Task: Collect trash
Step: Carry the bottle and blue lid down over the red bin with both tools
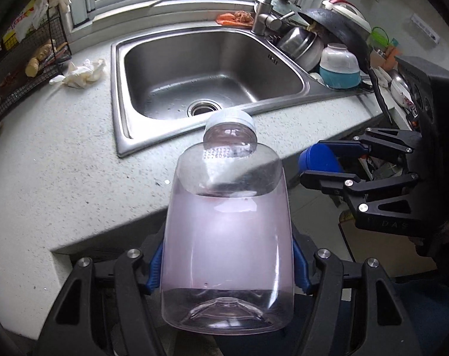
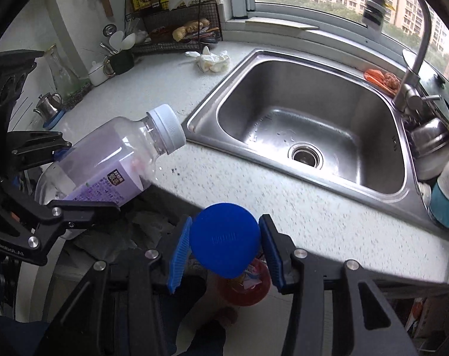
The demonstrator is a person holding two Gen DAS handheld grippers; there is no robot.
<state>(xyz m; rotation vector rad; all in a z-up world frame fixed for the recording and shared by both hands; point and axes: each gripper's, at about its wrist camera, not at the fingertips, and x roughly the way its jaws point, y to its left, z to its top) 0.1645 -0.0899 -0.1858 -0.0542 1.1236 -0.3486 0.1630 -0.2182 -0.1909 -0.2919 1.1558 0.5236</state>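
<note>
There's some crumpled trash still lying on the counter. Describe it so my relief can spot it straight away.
Start at the steel sink set into the speckled countertop, then look along the counter toward the black wire rack in the corner under the window. On the bare counter between sink and rack lies a crumpled white wad. It is the only soft, loose, pale heap there; everything else nearby stands upright or sits in the rack.

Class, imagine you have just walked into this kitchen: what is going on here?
A person is collecting trash with a gripper in each hand. The left gripper is clamped on a clear plastic bottle with a white cap and purple label. The right gripper grips a blue-capped container. Both are held out past the front edge of the speckled countertop, near the empty steel sink. A crumpled white tissue lies on the countertop.
</note>
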